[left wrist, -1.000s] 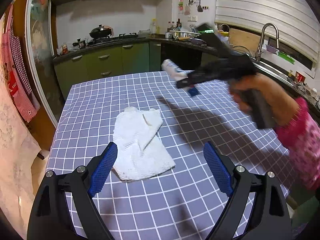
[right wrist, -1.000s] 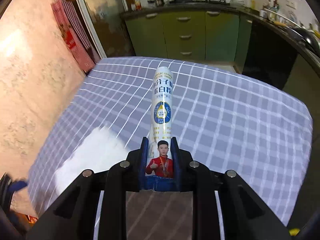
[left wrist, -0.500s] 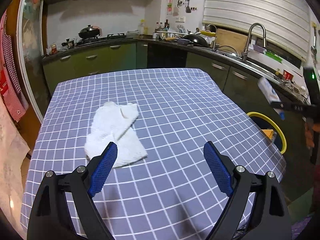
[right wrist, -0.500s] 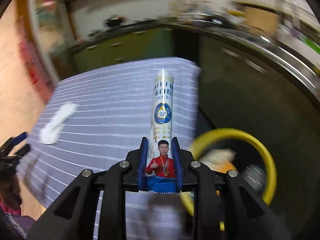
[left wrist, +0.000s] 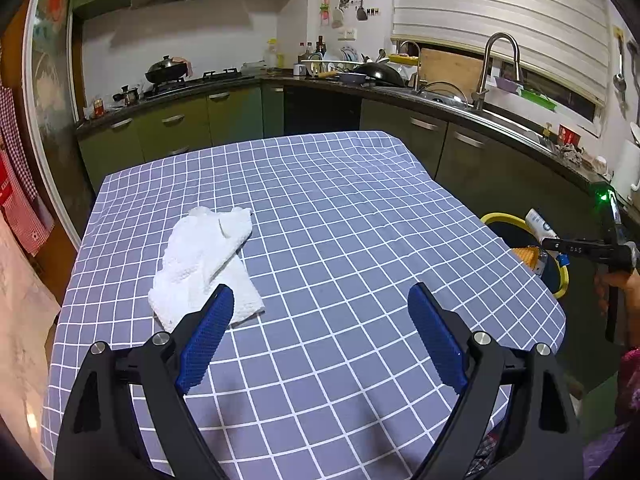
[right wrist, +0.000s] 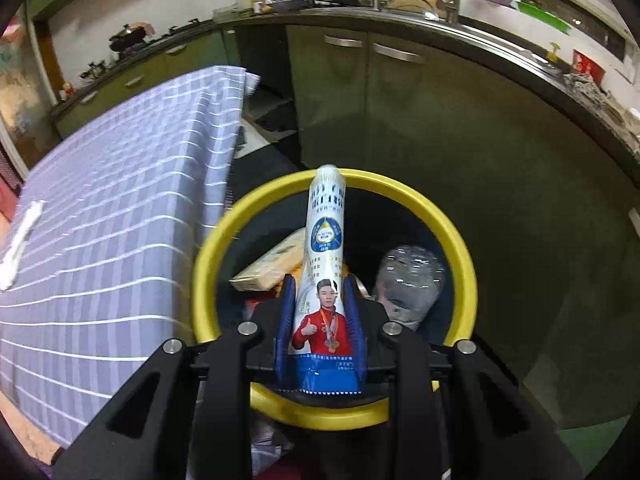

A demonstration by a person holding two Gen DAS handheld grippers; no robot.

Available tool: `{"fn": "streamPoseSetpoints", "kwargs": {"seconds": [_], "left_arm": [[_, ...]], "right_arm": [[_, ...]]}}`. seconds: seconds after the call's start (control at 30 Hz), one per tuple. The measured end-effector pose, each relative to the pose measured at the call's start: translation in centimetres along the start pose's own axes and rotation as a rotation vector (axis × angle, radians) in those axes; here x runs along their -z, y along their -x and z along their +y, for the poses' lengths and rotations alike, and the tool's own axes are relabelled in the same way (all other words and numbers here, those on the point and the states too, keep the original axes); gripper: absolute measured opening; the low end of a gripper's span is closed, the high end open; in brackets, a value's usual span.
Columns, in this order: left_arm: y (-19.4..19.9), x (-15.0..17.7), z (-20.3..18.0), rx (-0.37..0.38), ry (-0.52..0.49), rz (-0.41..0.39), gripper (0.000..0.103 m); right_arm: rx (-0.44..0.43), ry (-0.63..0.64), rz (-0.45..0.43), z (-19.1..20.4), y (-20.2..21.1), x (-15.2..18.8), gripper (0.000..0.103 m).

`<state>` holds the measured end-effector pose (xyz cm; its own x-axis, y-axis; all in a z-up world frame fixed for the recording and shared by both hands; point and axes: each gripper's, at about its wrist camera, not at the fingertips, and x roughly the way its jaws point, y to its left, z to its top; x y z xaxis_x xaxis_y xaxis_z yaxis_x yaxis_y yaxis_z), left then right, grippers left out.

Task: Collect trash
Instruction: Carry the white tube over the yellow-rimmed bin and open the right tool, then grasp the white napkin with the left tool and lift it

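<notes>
The right tongs (right wrist: 320, 308) are over the bin (right wrist: 460, 240) beside the tabletop (left wrist: 340, 220). A packet (right wrist: 325, 240) stands between the blue pads, and the jaws are opening, with small gaps beside it. Its top leans over the yellow rim. Other trash lies in the bin. The left tongs (left wrist: 320, 320) are wide open and hold nothing. They hang above the tabletop, near a white towel (left wrist: 200, 260).

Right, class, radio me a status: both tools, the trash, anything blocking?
Right tool opening, packet between its pads above yellow-rimmed bin. Left tool open, empty, over table. White tissue uncollected. Nothing blocking.
</notes>
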<state>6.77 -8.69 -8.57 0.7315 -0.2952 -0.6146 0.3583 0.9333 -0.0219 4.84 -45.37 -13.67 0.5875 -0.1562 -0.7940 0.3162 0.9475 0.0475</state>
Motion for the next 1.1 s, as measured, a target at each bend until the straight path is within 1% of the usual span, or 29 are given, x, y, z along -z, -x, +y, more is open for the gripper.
{"fn": "streamPoseSetpoints", "kwargs": {"seconds": [0.07,0.17,0.3,0.4,0.47,0.5,0.6,0.63,0.73,0.8,0.87,0.93,1.0,1.1], "left_arm": [[-0.1,0.1,-0.2,0.000,-0.003,0.005,0.088],[-0.3,0.2,-0.2,0.002,-0.008,0.015,0.090],[-1.0,0.1,0.5,-0.004,-0.004,0.038,0.091],[-1.7,-0.5,1.7,-0.037,-0.004,0.051,0.091],[-2.6,-1.2,3.1,-0.106,-0.010,0.059,0.091],[-3.0,-1.5,3.7,-0.122,-0.011,0.064,0.092],[-5.2,-2.4,5.9,-0.175,-0.012,0.101,0.092],[-6.4,-2.6,6.8,-0.187,-0.019,0.127,0.092],[-9.3,-3.0,9.0,-0.211,-0.005,0.188,0.092],[-10.8,-2.8,10.2,-0.212,0.016,0.219,0.092],[-12.4,-2.7,11.4,-0.244,0.036,0.258,0.092],[-13.5,-2.4,12.2,-0.239,0.056,0.284,0.094],[-14.1,-2.3,12.8,-0.229,0.080,0.284,0.096],[-14.4,-2.5,13.3,-0.209,0.093,0.293,0.096]], "right_arm": [[0.029,-0.016,-0.018,-0.5,0.0,0.3,0.054],[0.034,-0.031,-0.050,-0.7,0.8,0.4,0.055],[-0.010,-0.032,-0.098,0.5,2.3,0.4,0.061],[-0.056,-0.035,-0.128,1.5,3.2,0.5,0.061],[-0.082,-0.035,-0.138,2.0,3.5,0.2,0.062],[-0.090,-0.033,-0.141,2.2,3.5,0.2,0.062],[-0.112,-0.025,-0.149,2.9,3.9,0.1,0.063],[-0.116,-0.024,-0.150,3.1,3.9,0.1,0.063],[-0.129,-0.024,-0.149,3.2,4.0,0.2,0.063],[-0.134,-0.026,-0.147,3.2,3.9,0.2,0.063],[-0.134,-0.025,-0.141,3.2,3.8,0.3,0.063],[-0.140,-0.026,-0.136,3.2,3.7,0.4,0.063],[-0.144,-0.025,-0.132,3.2,3.5,0.4,0.063],[-0.149,-0.023,-0.126,3.4,3.3,0.4,0.063]]}}
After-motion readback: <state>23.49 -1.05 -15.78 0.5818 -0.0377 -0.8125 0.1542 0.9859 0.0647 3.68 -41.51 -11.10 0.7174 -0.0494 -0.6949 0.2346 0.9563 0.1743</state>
